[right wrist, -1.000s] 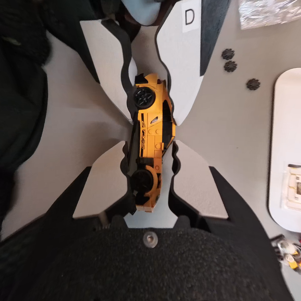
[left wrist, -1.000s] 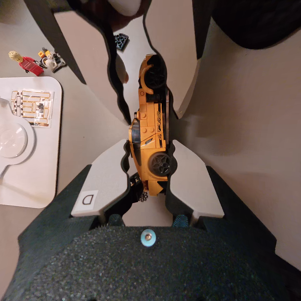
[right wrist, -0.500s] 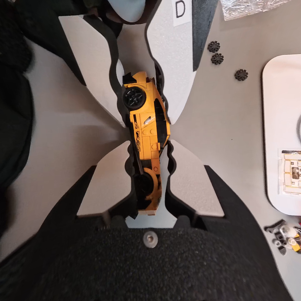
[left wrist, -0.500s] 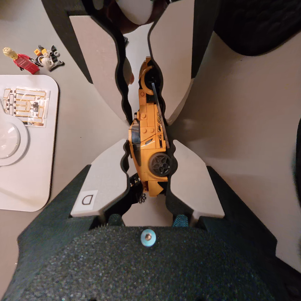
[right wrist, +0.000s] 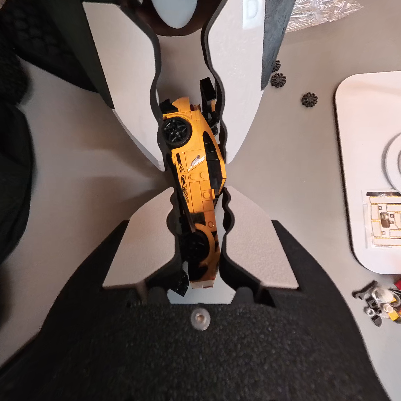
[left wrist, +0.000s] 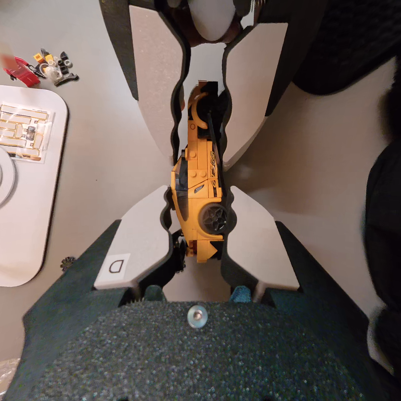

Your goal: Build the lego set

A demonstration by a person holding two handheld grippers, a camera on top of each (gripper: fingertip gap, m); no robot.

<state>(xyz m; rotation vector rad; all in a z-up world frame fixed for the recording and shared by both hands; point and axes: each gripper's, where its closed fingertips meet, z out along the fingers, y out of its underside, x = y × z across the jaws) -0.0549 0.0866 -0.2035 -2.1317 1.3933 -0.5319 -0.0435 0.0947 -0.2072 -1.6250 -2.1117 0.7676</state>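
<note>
- Since a second ago the two claws have closed in on each other along the car, and a thin black plate along the car's underside, flush before, now stands levered away from the body at the wheel-less end.
- The left claw is clenched on the rear half of the yellow lego car, one pad against the roof, the other against the underside beside the fitted black wheel.
- The right claw is clenched on the other half, around the wheel arch.
- The car hangs between the two claws above the grey tabletop, turned on its side.
- In each wrist view its long axis runs from 6 o'clock to 12 o'clock, straight along the fingers, so the claws face each other end to end with their tips nearly meeting at mid-body.
- The black underside plate lies on the 3 o'clock side in the left view; I judge that any pressing back must go across the axis, not along it.
- Loose black gear-like pieces lie at 1 o'clock in the right view.
- A sticker sheet rests on a white tray at 3 o'clock.
- A heap of small parts sits at 10 o'clock in the left view.
</note>
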